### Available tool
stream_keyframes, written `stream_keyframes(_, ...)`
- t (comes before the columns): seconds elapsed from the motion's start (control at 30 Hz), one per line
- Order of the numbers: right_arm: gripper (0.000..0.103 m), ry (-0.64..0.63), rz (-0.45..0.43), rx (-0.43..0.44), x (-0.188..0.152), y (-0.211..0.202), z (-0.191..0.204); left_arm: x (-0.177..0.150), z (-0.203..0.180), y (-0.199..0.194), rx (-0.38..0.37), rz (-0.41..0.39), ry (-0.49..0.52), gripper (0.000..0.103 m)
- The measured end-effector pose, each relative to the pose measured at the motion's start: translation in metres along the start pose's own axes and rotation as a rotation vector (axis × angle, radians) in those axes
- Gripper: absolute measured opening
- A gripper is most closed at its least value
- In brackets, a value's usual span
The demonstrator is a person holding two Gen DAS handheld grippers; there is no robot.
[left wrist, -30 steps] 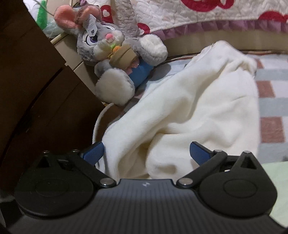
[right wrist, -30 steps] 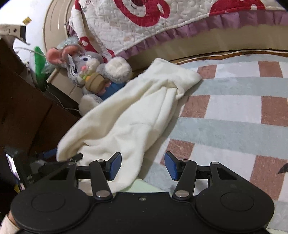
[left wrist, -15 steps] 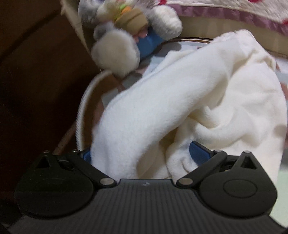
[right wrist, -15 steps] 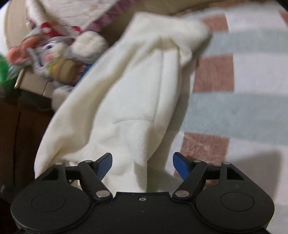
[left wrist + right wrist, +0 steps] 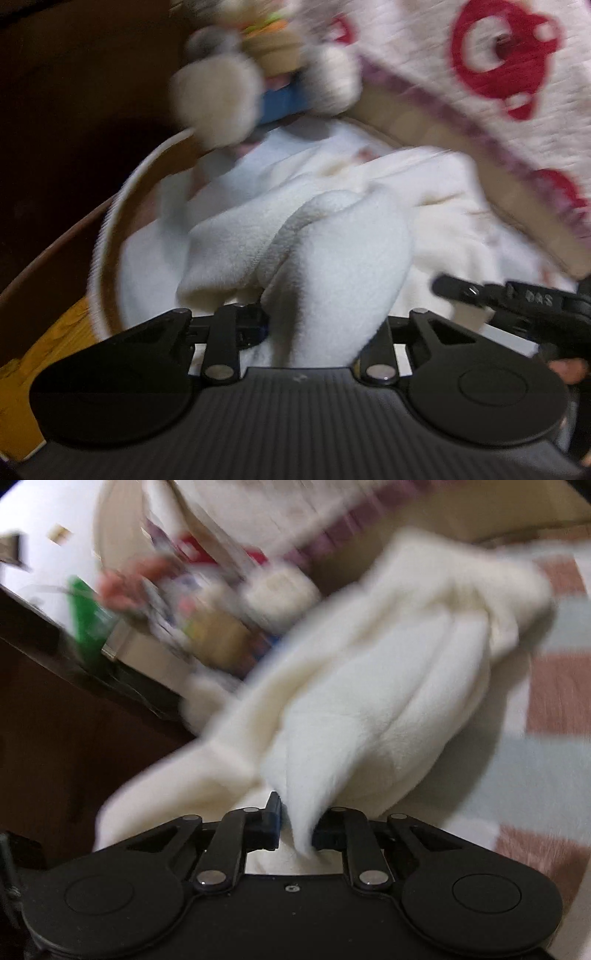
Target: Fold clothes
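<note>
Left wrist view shows one cream fleece garment (image 5: 332, 258) bunched right at the left gripper (image 5: 314, 325), a thick fold rising from between its two fingers, which are pinched in on that fold. Behind the fold, more of the same garment spreads back toward a quilt. Right wrist view shows the garment (image 5: 388, 701) again, a narrow tongue of its edge drawn down between the two fingers of the right gripper (image 5: 297, 823), which are pressed together on it; the rest of the fleece stretches away up and to the right over the checked bedspread (image 5: 546, 720). In the left view the right gripper (image 5: 517, 302) appears as a black arm at the right edge, just beside the fleece.

One plush rabbit (image 5: 221, 96), blurred, sits beyond the garment, near its far edge. One white quilt with red prints (image 5: 498, 66) hangs behind it. One dark wooden cabinet (image 5: 74, 738) stands to the left.
</note>
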State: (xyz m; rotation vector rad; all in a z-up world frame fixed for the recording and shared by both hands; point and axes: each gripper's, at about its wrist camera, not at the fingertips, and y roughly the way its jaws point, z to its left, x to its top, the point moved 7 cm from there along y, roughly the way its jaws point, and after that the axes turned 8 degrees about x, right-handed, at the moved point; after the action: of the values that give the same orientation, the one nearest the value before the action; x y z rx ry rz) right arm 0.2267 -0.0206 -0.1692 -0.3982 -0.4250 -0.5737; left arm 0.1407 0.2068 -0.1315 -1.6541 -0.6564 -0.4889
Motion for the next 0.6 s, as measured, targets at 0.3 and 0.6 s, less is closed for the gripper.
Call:
stream_keyframes(0.3, 0.016, -0.299, -0.283, -0.030, 0.086, -0.149, 0.061, 0.049, -0.125, -0.118, -0.338, -0.172, 0.039, 0.025)
stream_keyframes(0.6, 0.057, -0.212, -0.382, -0.420, 0.092, -0.384, 0.099, -0.002, -0.336, -0.183, -0.575, -0.014, 0.238, 0.057)
